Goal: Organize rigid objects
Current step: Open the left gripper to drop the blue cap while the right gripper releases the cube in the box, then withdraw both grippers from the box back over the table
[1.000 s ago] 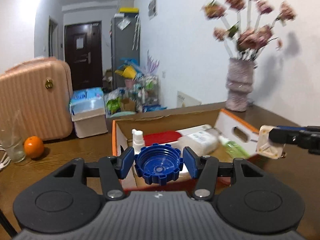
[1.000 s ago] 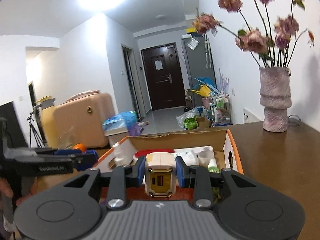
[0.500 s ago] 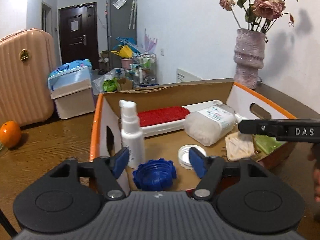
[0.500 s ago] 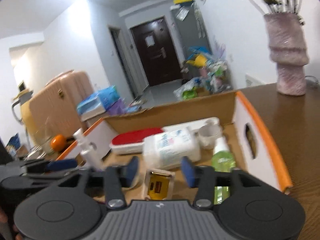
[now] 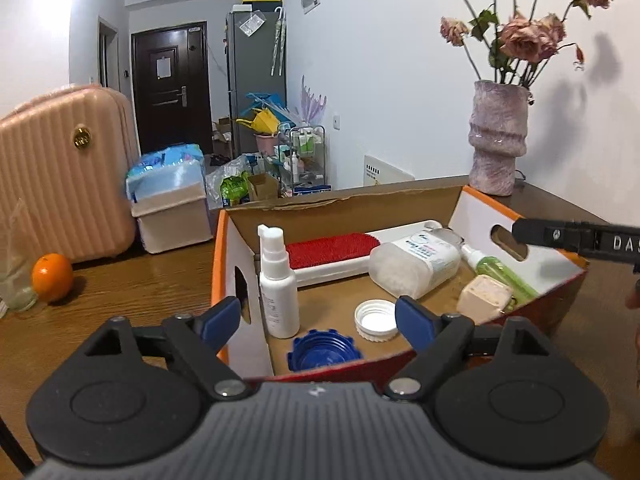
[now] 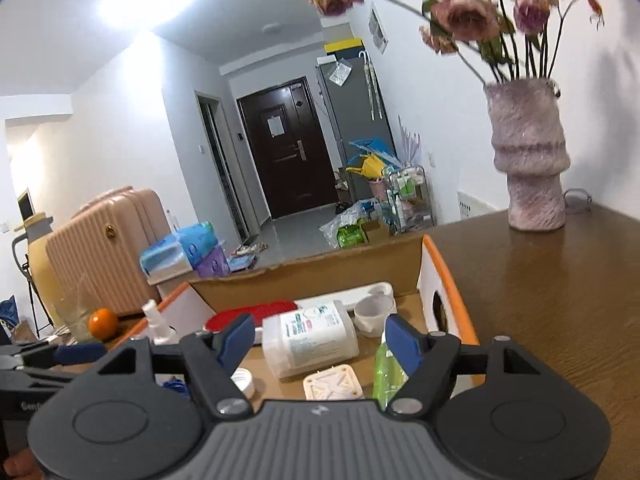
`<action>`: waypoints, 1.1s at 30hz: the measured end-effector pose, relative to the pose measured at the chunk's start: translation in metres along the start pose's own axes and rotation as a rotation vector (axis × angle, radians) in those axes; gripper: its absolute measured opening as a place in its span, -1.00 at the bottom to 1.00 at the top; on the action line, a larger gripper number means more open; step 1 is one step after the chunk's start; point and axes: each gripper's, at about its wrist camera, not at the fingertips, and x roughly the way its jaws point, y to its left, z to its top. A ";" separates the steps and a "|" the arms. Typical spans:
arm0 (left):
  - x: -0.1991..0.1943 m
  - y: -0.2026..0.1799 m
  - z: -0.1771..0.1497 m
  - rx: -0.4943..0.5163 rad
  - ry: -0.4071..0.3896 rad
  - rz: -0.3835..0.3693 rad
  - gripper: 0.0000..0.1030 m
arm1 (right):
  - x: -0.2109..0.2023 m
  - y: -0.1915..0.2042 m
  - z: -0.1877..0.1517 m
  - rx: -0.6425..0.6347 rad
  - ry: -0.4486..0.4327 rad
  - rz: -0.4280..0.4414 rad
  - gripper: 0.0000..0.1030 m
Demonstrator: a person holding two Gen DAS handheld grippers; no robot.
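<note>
An open cardboard box with orange rims sits on the wooden table. Inside lie a blue ribbed cap, a white cap, a white spray bottle, a red brush, a clear jar, a green bottle and a cream block. My left gripper is open and empty above the box's near edge. My right gripper is open and empty above the cream block; its arm crosses the left wrist view.
A purple vase of dried flowers stands at the table's far right. An orange lies on the table left of the box, by a clear bag. A pink suitcase and a bin stand beyond the table.
Both grippers opened. The blue cap and the cream block dropped into the box, and both grippers have pulled back and up from them.
</note>
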 end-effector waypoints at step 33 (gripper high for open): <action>-0.307 -0.067 -0.147 -0.026 -0.187 0.031 1.00 | -0.272 0.107 -0.138 -0.377 -0.030 -0.053 0.83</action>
